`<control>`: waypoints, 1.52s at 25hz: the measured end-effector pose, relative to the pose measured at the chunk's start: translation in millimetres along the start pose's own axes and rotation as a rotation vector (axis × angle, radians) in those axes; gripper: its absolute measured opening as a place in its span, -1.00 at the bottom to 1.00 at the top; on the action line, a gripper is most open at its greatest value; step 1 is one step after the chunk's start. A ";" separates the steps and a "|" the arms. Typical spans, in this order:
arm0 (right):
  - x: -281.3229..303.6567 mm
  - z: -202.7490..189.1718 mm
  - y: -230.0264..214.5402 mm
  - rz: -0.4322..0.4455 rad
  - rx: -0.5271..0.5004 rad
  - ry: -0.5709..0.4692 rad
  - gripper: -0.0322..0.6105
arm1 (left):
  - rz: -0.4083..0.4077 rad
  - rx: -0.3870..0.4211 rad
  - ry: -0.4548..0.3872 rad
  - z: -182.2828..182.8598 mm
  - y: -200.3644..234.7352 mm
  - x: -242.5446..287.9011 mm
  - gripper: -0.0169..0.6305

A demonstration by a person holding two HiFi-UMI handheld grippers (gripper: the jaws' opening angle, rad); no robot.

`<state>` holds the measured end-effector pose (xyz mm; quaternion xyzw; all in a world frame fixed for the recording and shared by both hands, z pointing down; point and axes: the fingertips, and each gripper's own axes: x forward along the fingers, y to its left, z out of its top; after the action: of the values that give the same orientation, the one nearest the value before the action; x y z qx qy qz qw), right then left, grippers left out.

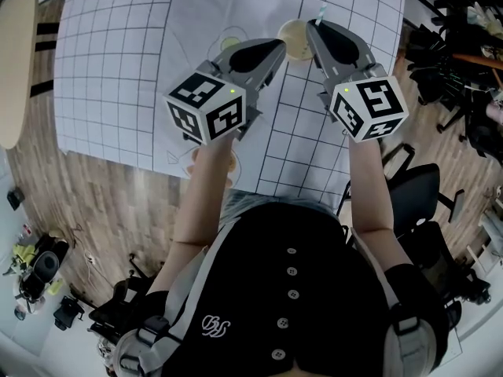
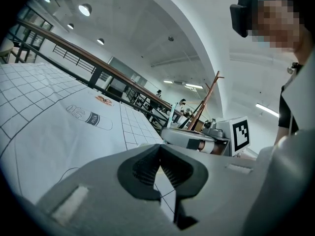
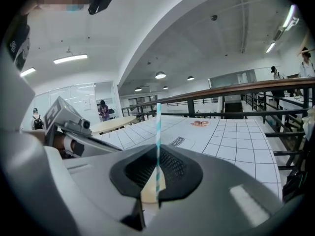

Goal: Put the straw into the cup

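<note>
Head view: both claws are up over the bench (image 1: 102,183), which has a white gridded sheet (image 1: 141,69) on it. The right claw (image 1: 314,27) sits right at the edge of the beige cup (image 1: 292,44), near the far end of the sheet. The striped straw (image 1: 321,11) pokes out just past its tip. The left claw (image 1: 273,52) is just beside the cup on the other side, not obviously touching it.

Left gripper view: the left claw (image 2: 160,150) has its jaws together at the tips with nothing between them, just the sheet (image 2: 59,132) showing past them. The right claw's marker cube (image 2: 239,134) is close by on the right.

Right gripper view: the right claw (image 3: 157,155) is clamped on the blue-and-white straw (image 3: 158,127), which stands upright between the jaws. The beige of the cup (image 3: 147,193) shows in the gap below the jaws, and the straw's lower end sits in front of it. Can't tell whether that end is actually inside the cup.
</note>
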<state>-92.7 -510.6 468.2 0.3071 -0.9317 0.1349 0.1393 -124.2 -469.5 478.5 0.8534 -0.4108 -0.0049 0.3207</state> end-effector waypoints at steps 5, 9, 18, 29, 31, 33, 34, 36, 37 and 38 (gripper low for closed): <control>2.2 -9.2 1.4 -0.001 0.008 0.039 -0.85 | 0.002 -0.010 0.004 -2.1 1.4 1.6 -0.95; 4.1 -15.1 4.3 0.006 0.019 0.058 -0.84 | 0.012 -0.023 0.001 -2.8 1.9 1.5 -0.95; 15.2 -18.3 10.7 0.030 0.014 0.082 -0.85 | 0.028 -0.024 0.001 -3.5 5.2 -0.1 -0.95; 25.2 -23.5 14.2 0.064 -0.004 0.138 -0.78 | 0.028 -0.031 0.000 -2.5 11.6 1.3 -0.95; 25.3 -22.9 14.5 0.062 -0.006 0.136 -0.77 | 0.026 -0.030 -0.002 -1.4 11.2 1.4 -0.95; 24.3 -21.0 15.5 0.061 -0.007 0.130 -0.75 | 0.024 -0.027 -0.003 -0.3 9.4 0.3 -0.95; 23.4 -19.7 16.3 0.061 -0.008 0.126 -0.74 | 0.024 -0.024 -0.003 0.1 8.4 -0.7 -0.95; 21.3 -16.9 18.7 0.063 -0.011 0.121 -0.72 | 0.024 -0.018 -0.004 1.2 6.1 -3.3 -0.95; 19.9 -15.5 20.1 0.064 -0.013 0.118 -0.71 | 0.023 -0.015 -0.005 1.9 4.7 -4.9 -0.95; 18.1 -14.4 21.5 0.064 -0.014 0.117 -0.69 | 0.022 -0.013 -0.006 2.6 3.1 -6.4 -0.95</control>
<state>-117.2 -498.8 484.1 0.2679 -0.9322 0.1507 0.1910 -131.3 -467.8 476.6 0.8468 -0.4212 -0.0067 0.3248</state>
